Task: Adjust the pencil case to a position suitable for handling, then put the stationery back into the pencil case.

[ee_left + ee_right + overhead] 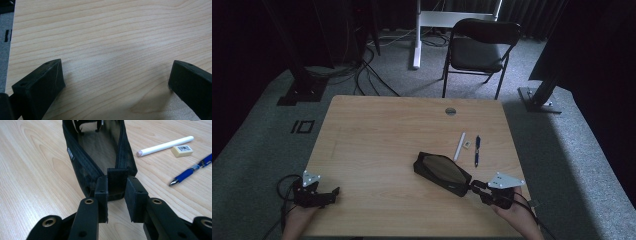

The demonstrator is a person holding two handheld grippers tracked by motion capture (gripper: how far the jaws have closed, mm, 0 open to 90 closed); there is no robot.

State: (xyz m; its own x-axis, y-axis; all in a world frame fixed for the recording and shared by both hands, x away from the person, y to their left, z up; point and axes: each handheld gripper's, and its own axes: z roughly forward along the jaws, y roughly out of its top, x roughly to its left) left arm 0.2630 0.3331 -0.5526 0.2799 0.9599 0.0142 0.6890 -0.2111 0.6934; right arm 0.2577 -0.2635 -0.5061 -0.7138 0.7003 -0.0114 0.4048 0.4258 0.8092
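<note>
A black mesh pencil case (442, 172) lies open on the wooden table (382, 130), angled toward the front right. My right gripper (475, 186) is shut on the fabric tab at the case's near end; in the right gripper view the tab (117, 176) sits pinched between the two pads, and the open pouch (100, 147) stretches away beyond them. At the table's front left corner my left gripper (333, 194) rests open. Its jaws stand wide apart over bare wood (116, 75).
Right of the case lie a white marker (459, 146) (165, 145), a small eraser (468, 144) (182, 150) and a blue pen (477, 150) (191, 170). A cable grommet (450, 111) sits near the table's far edge. A black chair (479, 47) stands beyond.
</note>
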